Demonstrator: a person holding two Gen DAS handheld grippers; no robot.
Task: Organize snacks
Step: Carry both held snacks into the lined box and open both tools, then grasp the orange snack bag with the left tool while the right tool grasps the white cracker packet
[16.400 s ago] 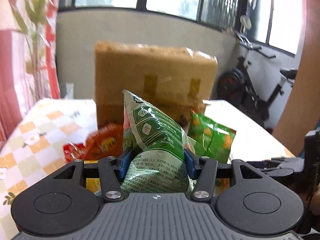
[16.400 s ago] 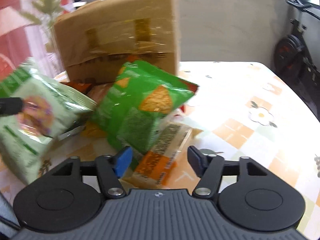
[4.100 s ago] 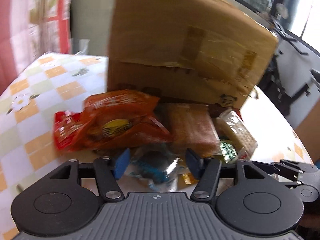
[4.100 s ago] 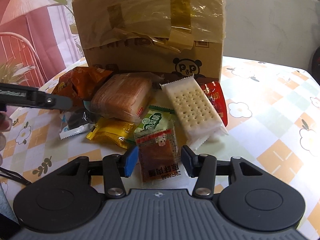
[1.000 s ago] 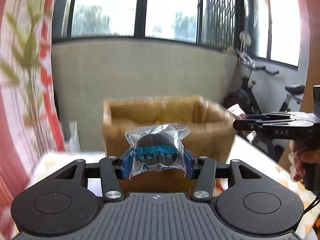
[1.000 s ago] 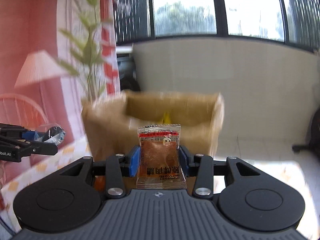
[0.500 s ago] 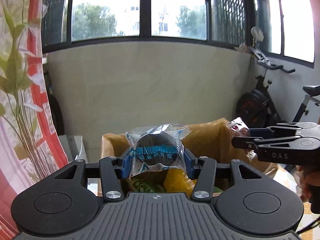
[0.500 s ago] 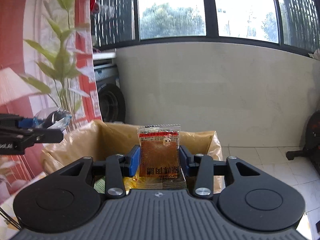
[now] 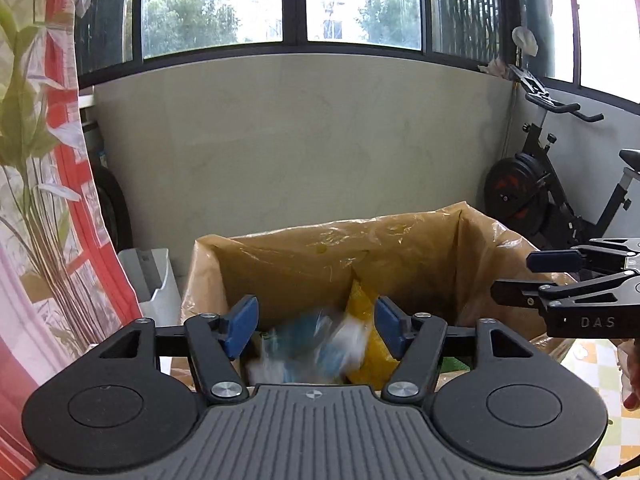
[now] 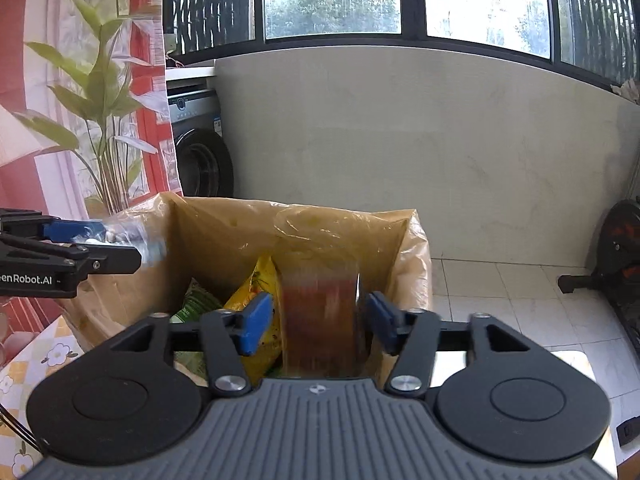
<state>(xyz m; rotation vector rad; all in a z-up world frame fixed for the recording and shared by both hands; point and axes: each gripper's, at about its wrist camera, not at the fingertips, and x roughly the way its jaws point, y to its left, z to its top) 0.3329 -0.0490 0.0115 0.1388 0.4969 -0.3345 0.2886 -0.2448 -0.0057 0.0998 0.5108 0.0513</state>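
Over the box (image 9: 400,248), both grippers' pads (image 9: 240,324) apart.

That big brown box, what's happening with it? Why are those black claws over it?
A person is tidying snacks into the cardboard box, holding a gripper in each hand. Both have just been opening above it. The left gripper has let go of a blue-wrapped snack, blurred as it drops. The right gripper has released a reddish-brown packet, also blurred mid-fall. A yellow bag and a green one already lie inside.
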